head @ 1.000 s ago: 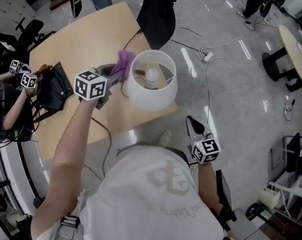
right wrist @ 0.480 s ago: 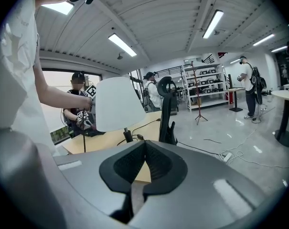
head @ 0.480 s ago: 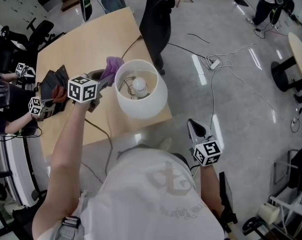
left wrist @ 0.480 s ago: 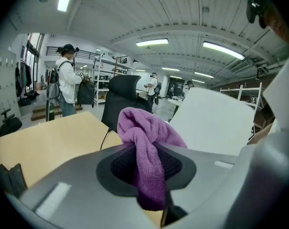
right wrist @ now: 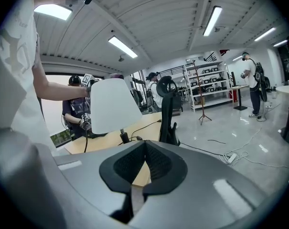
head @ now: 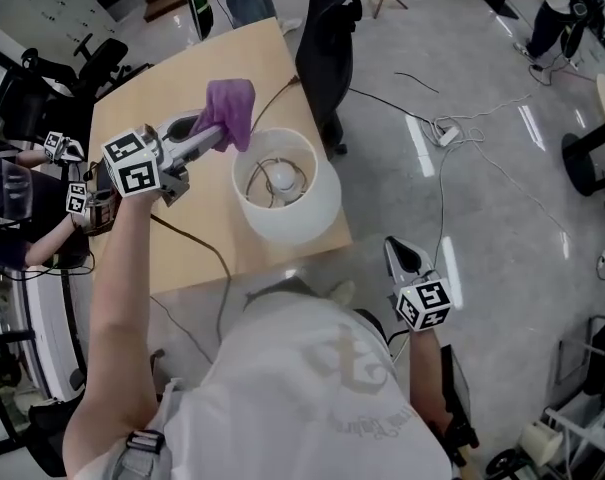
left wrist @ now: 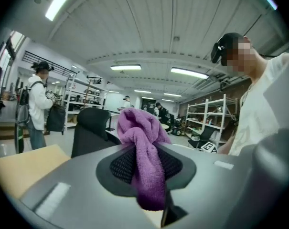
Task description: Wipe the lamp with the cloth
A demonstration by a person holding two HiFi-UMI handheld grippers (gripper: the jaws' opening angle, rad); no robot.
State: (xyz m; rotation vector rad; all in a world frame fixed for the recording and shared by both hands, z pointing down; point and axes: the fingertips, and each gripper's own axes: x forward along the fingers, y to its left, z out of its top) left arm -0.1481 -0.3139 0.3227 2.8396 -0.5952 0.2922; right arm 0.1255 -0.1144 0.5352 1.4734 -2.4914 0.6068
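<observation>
The left gripper (head: 210,134) has come up and away from the lamp since a second ago. Back then it held the cloth (head: 230,108) against the outer left side of the lamp shade (head: 287,196); now the cloth hangs above and to the upper left of the shade's rim, clear of it as far as I can see from the head view. The lamp itself has not shifted on the desk (head: 182,253).

The left gripper's jaws are clamped on the purple cloth. In the left gripper view a bunched fold rises above the pads and a tail droops below them.

The lamp stands near the desk's right edge, in the middle of the head view, with its bulb (head: 282,176) showing inside the open top of the white shade. A dark cord (head: 197,243) trails across the desk from beneath it.

The right gripper (head: 398,252) sits at the lower right of the head view, over the floor and well apart from the lamp. Its jaws are together with nothing between them.

A black chair (head: 327,28) stands at the desk's far edge. At the left edge, another person's hands hold grippers with marker cubes (head: 57,146).
</observation>
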